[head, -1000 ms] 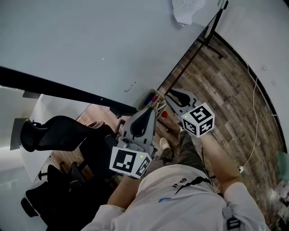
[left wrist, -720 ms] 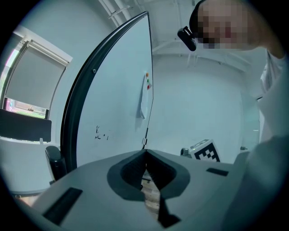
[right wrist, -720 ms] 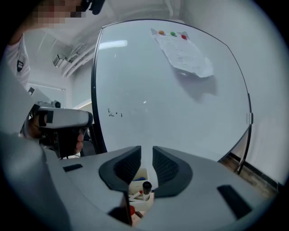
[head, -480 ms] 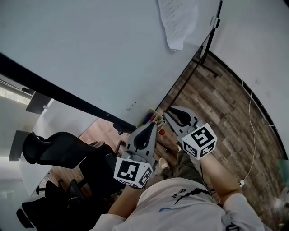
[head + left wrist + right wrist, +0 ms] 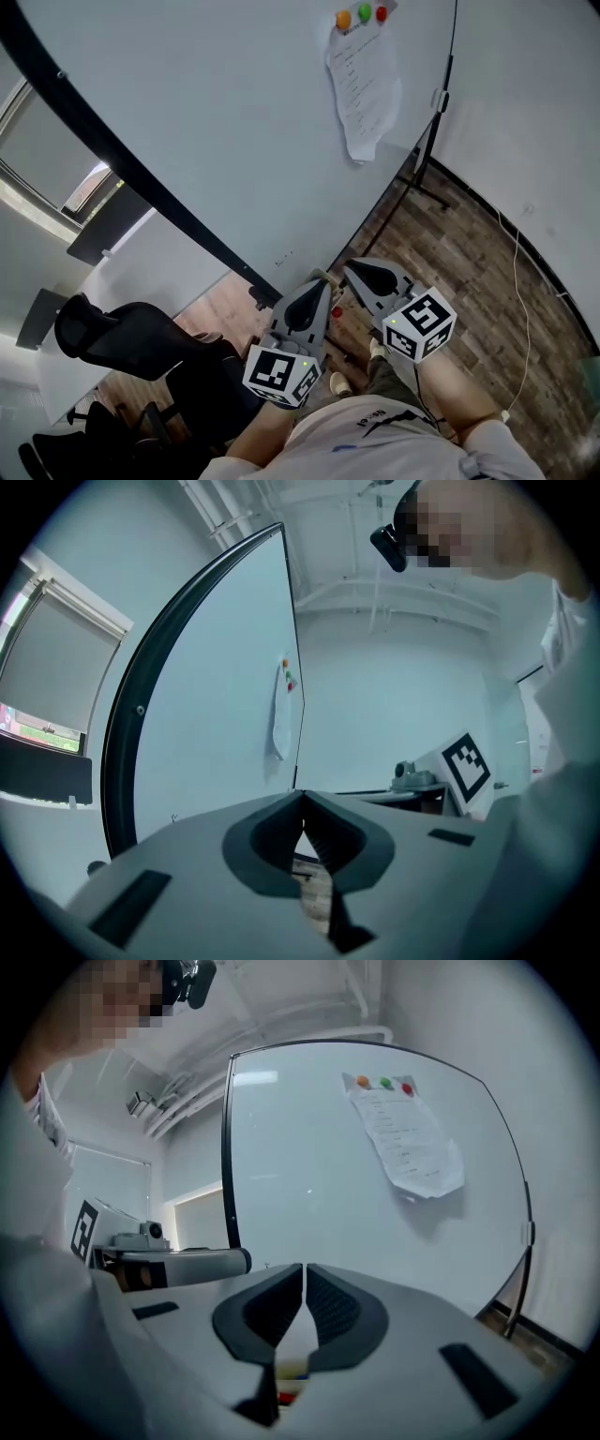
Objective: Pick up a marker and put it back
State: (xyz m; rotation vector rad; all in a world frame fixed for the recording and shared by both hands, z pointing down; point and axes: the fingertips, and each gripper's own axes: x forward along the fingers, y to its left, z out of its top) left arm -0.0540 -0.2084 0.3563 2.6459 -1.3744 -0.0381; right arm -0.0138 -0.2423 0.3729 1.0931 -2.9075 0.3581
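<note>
Markers (image 5: 292,1371) mere slivers; yellow, blue, red.

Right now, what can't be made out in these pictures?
Print on the paper sheet: too small in every view.
Markers: head view, mostly hidden behind the left tongs and right tongs; right gripper view, only coloured slivers below its tongs.

The whiteboard (image 5: 234,122) is white, black-framed; its magnets (image 5: 365,12) orange, green, red; the floor (image 5: 469,244) brown wood-grain.
</note>
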